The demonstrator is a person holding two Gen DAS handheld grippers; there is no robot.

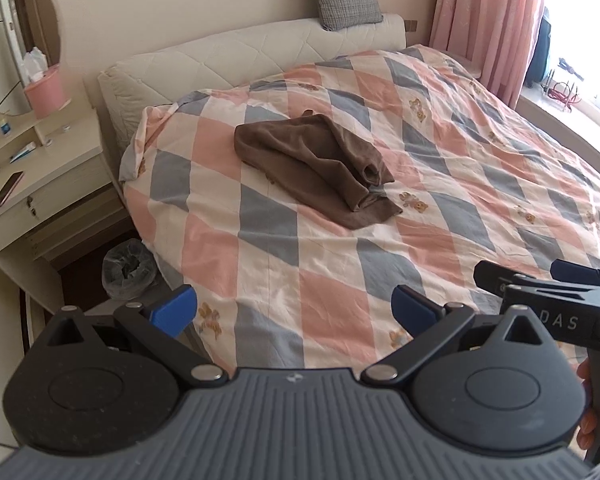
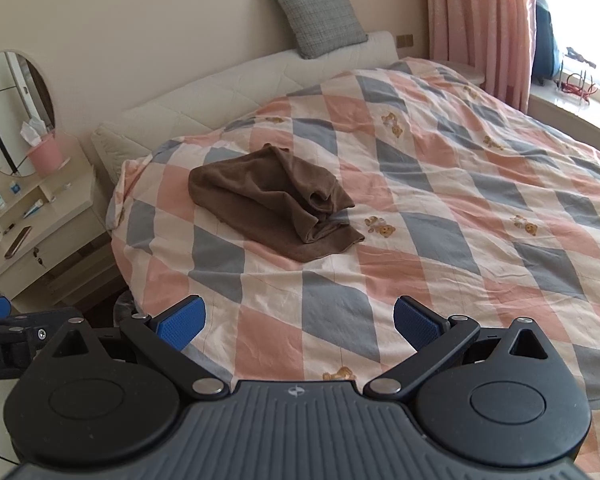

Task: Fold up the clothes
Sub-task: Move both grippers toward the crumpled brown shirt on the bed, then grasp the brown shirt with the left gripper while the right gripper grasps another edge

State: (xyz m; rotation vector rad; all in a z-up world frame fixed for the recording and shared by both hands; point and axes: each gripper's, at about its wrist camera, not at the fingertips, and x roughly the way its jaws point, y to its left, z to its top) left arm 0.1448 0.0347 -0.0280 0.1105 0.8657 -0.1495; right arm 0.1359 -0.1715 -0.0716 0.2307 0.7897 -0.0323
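Left wrist view: the crumpled brown fleece garment (image 1: pixel 316 168) lies mid-bed on the pink-and-grey checked quilt (image 1: pixel 380 280), well ahead of the left gripper (image 1: pixel 294 312), whose jaws are spread and empty. Right wrist view: the garment (image 2: pixel 272 204), long axis running far-left to near-right, lies ahead and slightly left of the right gripper (image 2: pixel 300 320), likewise spread, empty and level; neither gripper seems clearly nearer.

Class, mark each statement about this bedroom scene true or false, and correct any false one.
1. The brown garment lies crumpled on the checked duvet. True.
2. The left gripper is shut on the garment. False: it is open, holding nothing.
3. The right gripper is open. True.
4. The grey cushion lies on the duvet. False: it leans against the wall above the headboard.
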